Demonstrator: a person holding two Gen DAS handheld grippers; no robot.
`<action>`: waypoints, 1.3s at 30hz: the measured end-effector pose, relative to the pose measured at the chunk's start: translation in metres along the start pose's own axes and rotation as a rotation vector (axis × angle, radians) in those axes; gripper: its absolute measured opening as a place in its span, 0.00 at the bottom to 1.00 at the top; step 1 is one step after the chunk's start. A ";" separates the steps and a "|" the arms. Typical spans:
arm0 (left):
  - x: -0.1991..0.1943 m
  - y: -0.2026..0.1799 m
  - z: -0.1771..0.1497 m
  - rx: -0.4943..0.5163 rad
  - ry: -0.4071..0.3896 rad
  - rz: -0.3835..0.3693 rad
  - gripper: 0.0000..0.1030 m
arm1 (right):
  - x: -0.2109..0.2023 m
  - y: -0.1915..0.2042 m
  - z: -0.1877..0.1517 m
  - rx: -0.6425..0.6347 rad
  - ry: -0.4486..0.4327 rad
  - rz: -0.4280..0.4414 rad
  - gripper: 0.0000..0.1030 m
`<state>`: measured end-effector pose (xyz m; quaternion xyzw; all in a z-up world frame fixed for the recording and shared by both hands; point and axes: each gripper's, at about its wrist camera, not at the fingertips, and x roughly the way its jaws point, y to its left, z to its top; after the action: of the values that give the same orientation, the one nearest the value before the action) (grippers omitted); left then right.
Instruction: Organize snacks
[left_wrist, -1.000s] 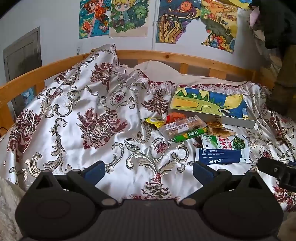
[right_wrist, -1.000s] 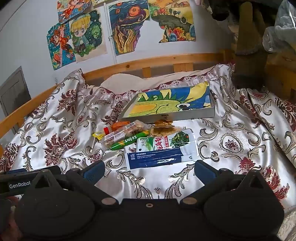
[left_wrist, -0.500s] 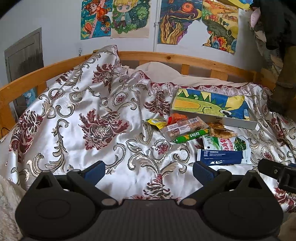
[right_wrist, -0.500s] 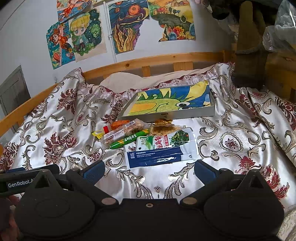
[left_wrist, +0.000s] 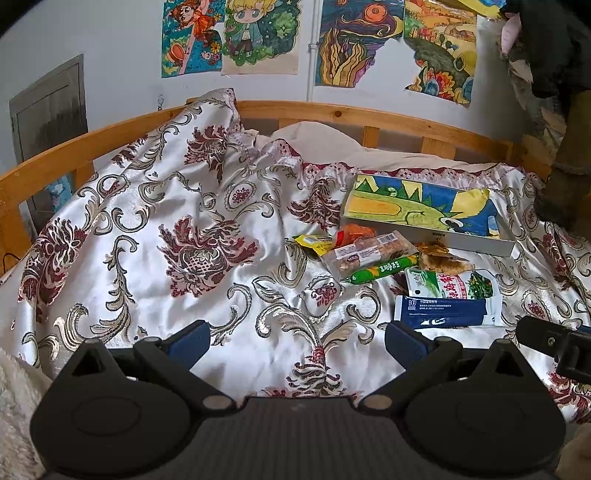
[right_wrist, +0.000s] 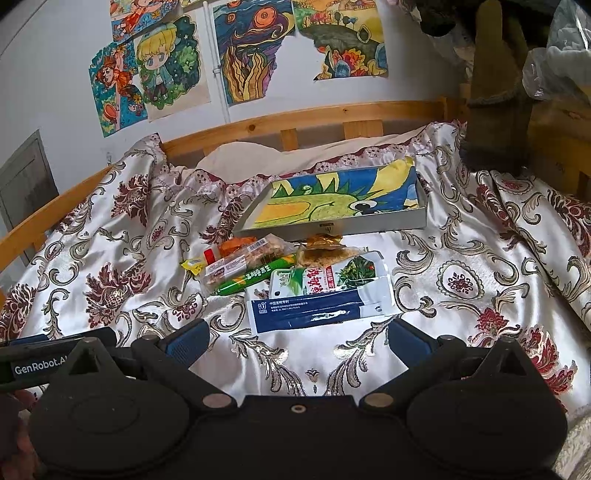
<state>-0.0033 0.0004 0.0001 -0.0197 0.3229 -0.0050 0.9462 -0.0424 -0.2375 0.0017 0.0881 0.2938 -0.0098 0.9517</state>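
**Satin bedspread, snacks not yet touched**

Satin bedspread carried the snack pile: a blue packet nearest, a green-and-white pouch just behind it, a green sausage stick and a clear-wrapped pastry to their left. A shallow grey tray lined with a dragon drawing lay just beyond the pile, holding no snacks.

Both the left gripper and right gripper hovered with jaws spread wide, gripping nothing. The step looked like the approach to a first pick (probably the blue packet). Next, the right gripper would need to drop low and pinch that flat packet's edge.
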 end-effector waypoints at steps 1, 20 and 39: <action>0.000 0.000 0.000 0.000 0.000 -0.001 0.99 | 0.000 0.001 0.001 0.000 0.000 0.000 1.00; -0.001 -0.001 -0.002 0.005 0.001 -0.008 0.99 | 0.000 0.000 0.000 0.005 0.003 0.001 1.00; 0.009 -0.004 0.002 0.009 0.066 -0.025 0.99 | 0.000 -0.003 0.009 0.031 0.017 -0.014 1.00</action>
<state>0.0051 -0.0035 -0.0032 -0.0192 0.3537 -0.0190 0.9350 -0.0378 -0.2424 0.0081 0.1010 0.3023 -0.0205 0.9476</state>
